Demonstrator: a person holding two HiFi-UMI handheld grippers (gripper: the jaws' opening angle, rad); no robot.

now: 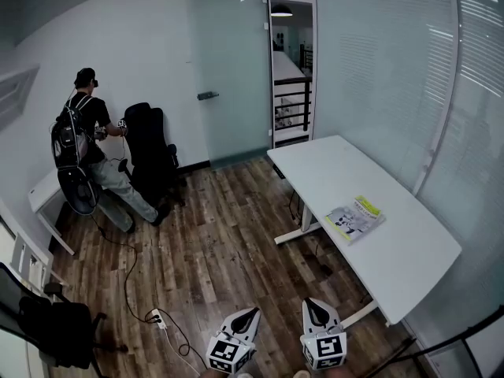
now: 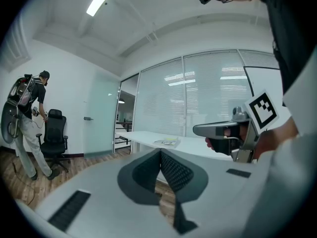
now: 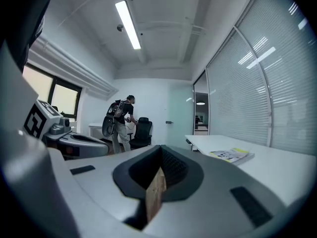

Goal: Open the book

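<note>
A closed book (image 1: 355, 218) with a white and yellow-green cover lies flat near the right edge of the white table (image 1: 339, 168). Both grippers hover over the wooden floor at the bottom of the head view, well short of the table and the book. The left gripper (image 1: 252, 312) is shut, its jaws meeting at a point with nothing between them. The right gripper (image 1: 309, 302) is shut and empty too. In the left gripper view the book (image 2: 167, 142) lies far ahead past the closed jaw tips (image 2: 161, 151). In the right gripper view the book (image 3: 232, 155) lies ahead and to the right of that gripper (image 3: 160, 148).
A person with a backpack (image 1: 90, 144) stands at the far left beside a black office chair (image 1: 150, 152) and a small white desk (image 1: 43, 191). A power strip with its cable (image 1: 157, 319) lies on the floor. Glass walls with blinds run behind the table.
</note>
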